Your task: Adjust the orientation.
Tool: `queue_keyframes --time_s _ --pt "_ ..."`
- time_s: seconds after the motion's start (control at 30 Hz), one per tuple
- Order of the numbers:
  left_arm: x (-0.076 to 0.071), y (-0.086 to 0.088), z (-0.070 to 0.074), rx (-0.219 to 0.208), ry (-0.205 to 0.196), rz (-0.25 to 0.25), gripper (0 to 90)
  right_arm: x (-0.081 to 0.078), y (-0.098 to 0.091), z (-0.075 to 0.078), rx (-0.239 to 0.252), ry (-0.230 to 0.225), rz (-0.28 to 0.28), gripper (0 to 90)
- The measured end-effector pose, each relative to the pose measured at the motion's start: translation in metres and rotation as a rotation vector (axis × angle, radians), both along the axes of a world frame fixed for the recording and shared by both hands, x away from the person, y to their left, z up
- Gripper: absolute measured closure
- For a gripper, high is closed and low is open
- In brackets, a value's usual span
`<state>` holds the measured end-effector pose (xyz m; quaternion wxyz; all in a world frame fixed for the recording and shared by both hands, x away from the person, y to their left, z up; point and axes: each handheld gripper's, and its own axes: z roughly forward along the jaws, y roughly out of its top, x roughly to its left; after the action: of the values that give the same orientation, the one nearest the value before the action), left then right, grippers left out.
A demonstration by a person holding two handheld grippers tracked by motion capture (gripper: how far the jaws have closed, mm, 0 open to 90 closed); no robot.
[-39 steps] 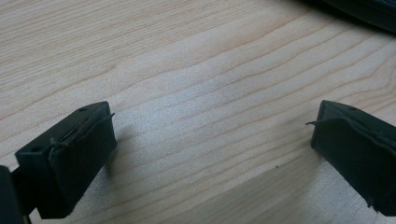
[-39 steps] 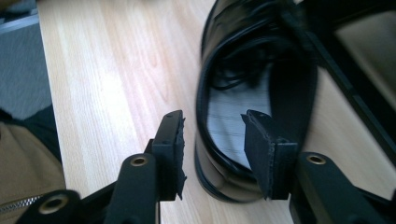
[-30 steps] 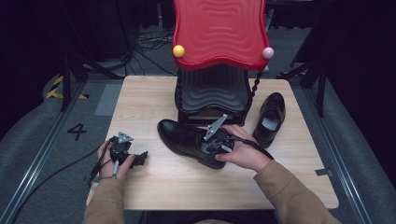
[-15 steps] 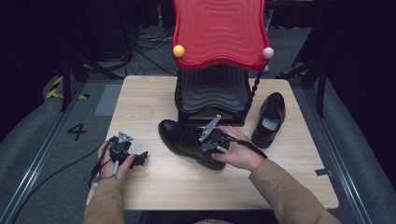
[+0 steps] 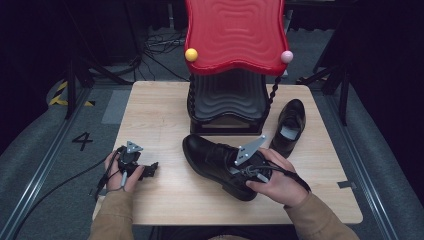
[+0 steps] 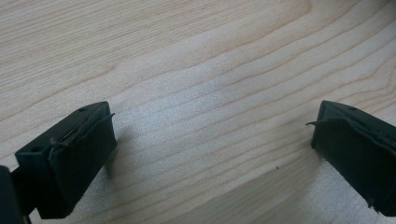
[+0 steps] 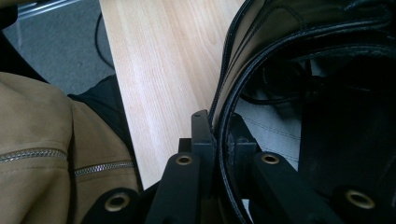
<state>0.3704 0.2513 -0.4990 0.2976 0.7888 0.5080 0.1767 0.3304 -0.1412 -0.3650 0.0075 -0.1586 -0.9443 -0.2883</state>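
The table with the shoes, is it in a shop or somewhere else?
Probably a recording studio or lab, not a shop. The wooden table stands among dark stands and loose floor cables, a number 4 marks the grey floor, and a hand-held gripper clamps a black shoe.

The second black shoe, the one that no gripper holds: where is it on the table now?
In the high view the second black shoe lies on the table's far right part, just right of the red-topped stand, behind the held shoe.
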Motion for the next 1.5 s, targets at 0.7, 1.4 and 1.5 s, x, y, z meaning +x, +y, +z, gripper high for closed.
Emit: queue_keyframes --time_s 0.7,1.4,1.5 --pt "0.001 0.0 0.0 0.004 -0.001 -0.003 0.2 -0.018 -0.01 -0.035 -0.118 0.024 -0.29 83.3" --pt "0.003 0.0 0.0 0.0 0.001 -0.003 0.1 -0.018 -0.025 -0.033 -0.027 0.211 -0.287 68.2" --pt "0.003 0.0 0.0 0.001 0.001 -0.005 0.1 -0.017 -0.031 -0.026 0.004 0.209 -0.289 67.0"
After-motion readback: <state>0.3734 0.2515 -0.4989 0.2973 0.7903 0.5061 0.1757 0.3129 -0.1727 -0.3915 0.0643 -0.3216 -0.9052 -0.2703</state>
